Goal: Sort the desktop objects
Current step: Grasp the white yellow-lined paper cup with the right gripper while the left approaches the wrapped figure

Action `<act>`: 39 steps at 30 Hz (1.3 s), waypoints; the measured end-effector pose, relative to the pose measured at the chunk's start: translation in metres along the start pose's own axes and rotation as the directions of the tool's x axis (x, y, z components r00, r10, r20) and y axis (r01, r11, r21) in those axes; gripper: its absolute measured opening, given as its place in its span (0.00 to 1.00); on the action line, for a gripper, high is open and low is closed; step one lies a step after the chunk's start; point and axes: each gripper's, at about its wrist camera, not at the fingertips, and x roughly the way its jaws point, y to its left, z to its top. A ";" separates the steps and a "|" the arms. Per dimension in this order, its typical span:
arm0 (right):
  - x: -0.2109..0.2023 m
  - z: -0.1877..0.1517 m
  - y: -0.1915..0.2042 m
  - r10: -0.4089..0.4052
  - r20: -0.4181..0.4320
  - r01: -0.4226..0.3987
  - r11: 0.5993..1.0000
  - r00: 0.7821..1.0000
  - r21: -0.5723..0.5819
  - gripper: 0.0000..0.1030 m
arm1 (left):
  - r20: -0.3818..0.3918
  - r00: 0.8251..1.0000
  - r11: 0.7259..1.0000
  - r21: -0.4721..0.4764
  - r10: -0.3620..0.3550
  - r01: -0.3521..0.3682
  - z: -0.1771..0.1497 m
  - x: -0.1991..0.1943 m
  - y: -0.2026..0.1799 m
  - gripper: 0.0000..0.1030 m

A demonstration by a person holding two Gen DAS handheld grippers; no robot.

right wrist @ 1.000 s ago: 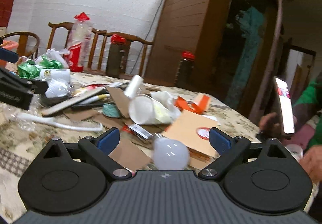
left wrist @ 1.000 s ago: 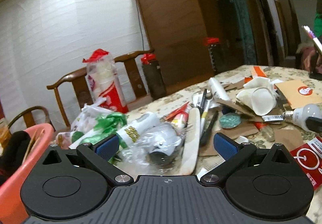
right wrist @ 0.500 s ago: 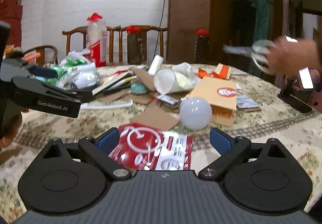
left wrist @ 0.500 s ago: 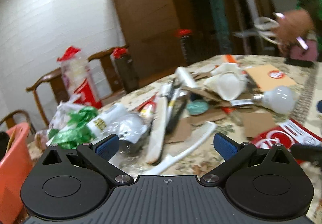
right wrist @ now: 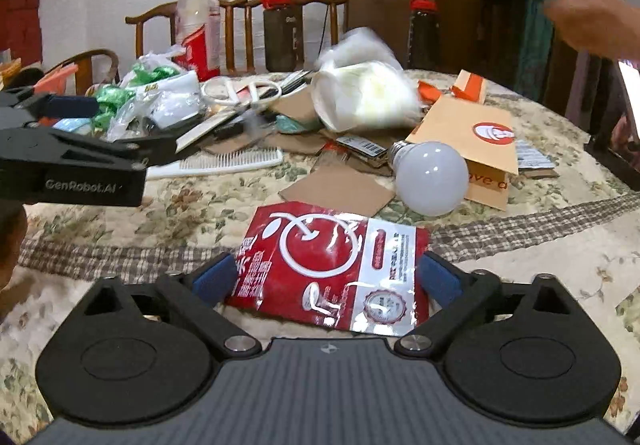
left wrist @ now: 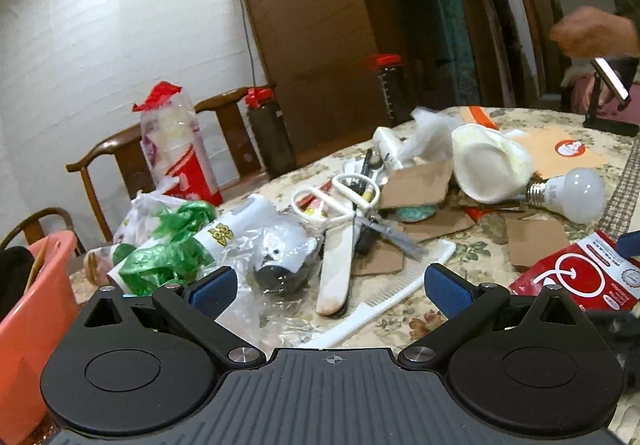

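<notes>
Red packet (right wrist: 334, 265) | flat on near tabletop (right wrist: 520, 245), between right hand-held gripper (right wrist: 326, 279) pads, released | left hand-held gripper (left wrist: 328, 285) released | risk: thin foil slips from pinch

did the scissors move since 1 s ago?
Yes. The white-handled scissors now lie on the clutter pile beside the paper cup; earlier a bystander's hand held them above the table's far side.
</notes>
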 end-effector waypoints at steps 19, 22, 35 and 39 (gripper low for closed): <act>-0.020 0.037 0.009 -0.057 0.249 0.086 0.991 0.967 -0.104 0.96 | 0.034 0.997 0.997 0.036 0.064 -0.065 0.011 0.001 0.009 1.00; -0.007 0.047 0.022 -0.089 0.264 0.144 0.970 0.960 -0.198 0.96 | 0.027 0.995 0.995 0.026 0.095 -0.096 0.009 0.004 0.017 1.00; 0.082 0.067 0.036 -0.141 0.103 0.164 0.951 0.985 -0.261 0.97 | -0.029 0.993 0.992 -0.039 0.119 -0.120 0.015 0.038 0.058 1.00; 0.095 0.074 0.031 -0.133 0.066 0.145 0.960 0.989 -0.240 0.96 | -0.068 0.989 0.990 -0.034 0.131 -0.134 0.014 0.063 0.062 1.00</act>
